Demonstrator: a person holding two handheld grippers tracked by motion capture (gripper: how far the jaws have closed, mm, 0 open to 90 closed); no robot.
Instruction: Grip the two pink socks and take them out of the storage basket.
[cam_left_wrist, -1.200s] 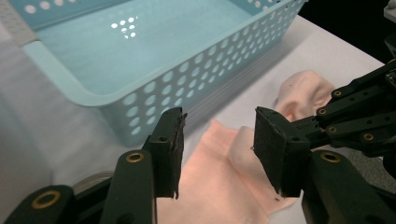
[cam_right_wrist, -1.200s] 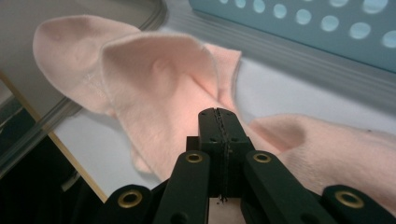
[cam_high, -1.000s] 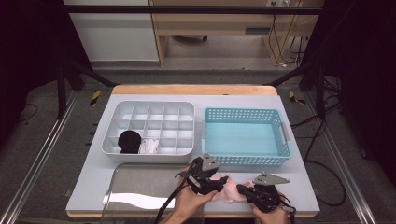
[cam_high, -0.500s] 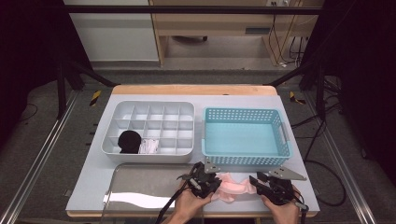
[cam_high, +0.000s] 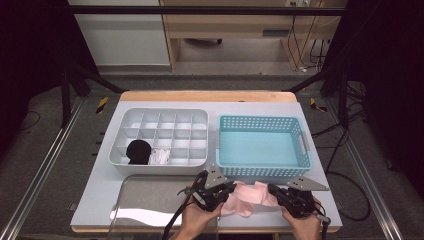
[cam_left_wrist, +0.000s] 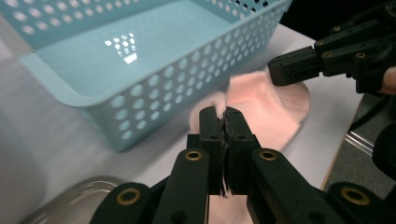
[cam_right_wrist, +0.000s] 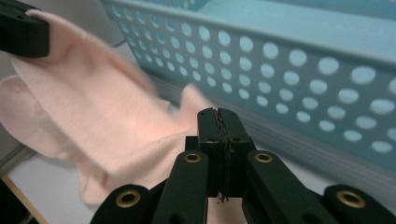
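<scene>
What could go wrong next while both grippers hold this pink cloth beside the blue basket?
1. The left gripper and right gripper pinch only edges of the pink cloth; pulling apart may slip one free.
2. The cloth hangs close to the blue basket wall and could snag on its holes.

No legible text, labels, brand marks, numbers or signs for you to log in any of the three views.
</scene>
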